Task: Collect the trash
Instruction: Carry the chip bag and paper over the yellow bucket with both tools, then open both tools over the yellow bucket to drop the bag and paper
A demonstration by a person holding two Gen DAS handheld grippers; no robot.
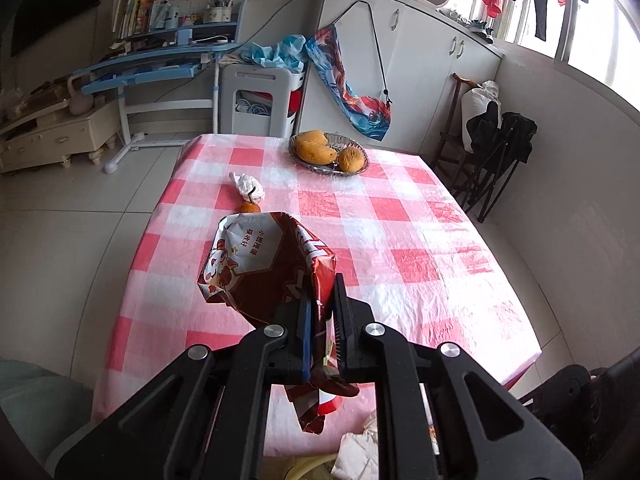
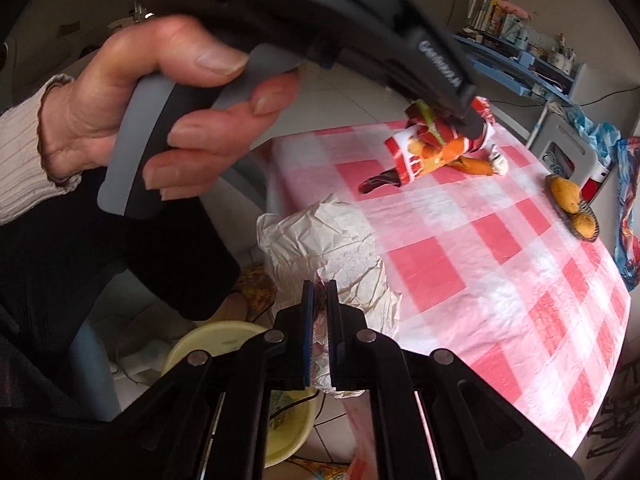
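My left gripper (image 1: 320,294) is shut on a crumpled red snack bag (image 1: 256,264) and holds it above the pink-checked table (image 1: 420,264). In the right wrist view a hand (image 2: 160,120) carries that left gripper (image 2: 466,118), with the snack bag (image 2: 424,148) hanging from its tips. My right gripper (image 2: 319,288) is shut on a crumpled white wrapper (image 2: 320,240) at the table's near edge. Below it a yellow bin (image 2: 216,344) stands on the floor. A white tissue wad (image 1: 250,188) and an orange peel (image 1: 250,208) lie on the cloth.
A glass bowl of mangoes (image 1: 328,152) stands at the table's far side. Beyond it are white cabinets (image 1: 420,60), a blue desk with books (image 1: 160,56) and a folded chair (image 1: 500,152) by the wall. Tiled floor (image 1: 80,220) lies left of the table.
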